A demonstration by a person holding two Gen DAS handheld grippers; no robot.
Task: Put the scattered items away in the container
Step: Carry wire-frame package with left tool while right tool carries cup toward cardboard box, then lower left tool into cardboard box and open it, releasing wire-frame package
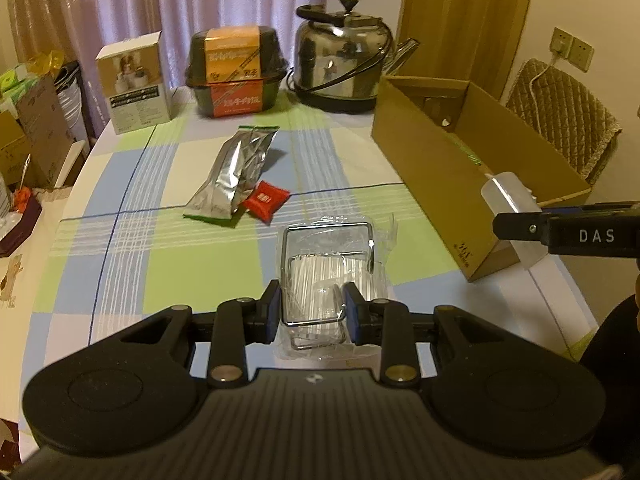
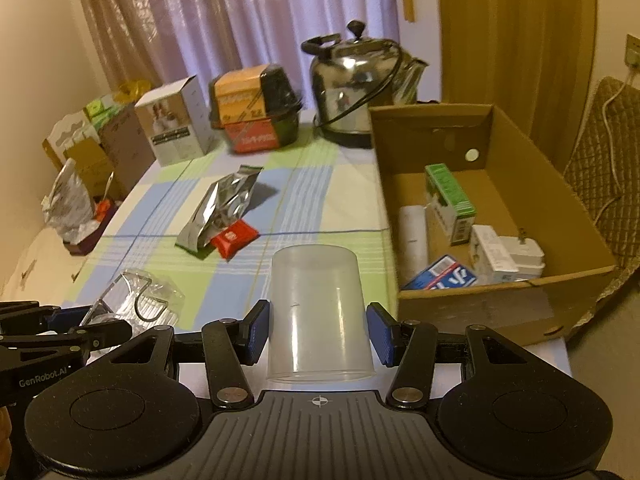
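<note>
The translucent cup [image 2: 318, 312] was gripped by the right hand-held gripper [image 2: 318, 334]; the wrapped wire rack [image 1: 328, 276] was clamped by the left hand-held gripper [image 1: 311, 310]. Squeezed harder, the thin cup could have buckled and slipped short of the cardboard box [image 2: 472, 308] at lower right.

Warm, dim indoor light; pale pleated curtains [image 1: 176, 8] across the top centre; wooden door [image 1: 464, 16] at upper right, wall sockets [image 1: 570, 49] beside it; quilted chair back [image 1: 560, 116] at right edge; checked blue-green tablecloth [image 1: 132, 264] filling the middle
</note>
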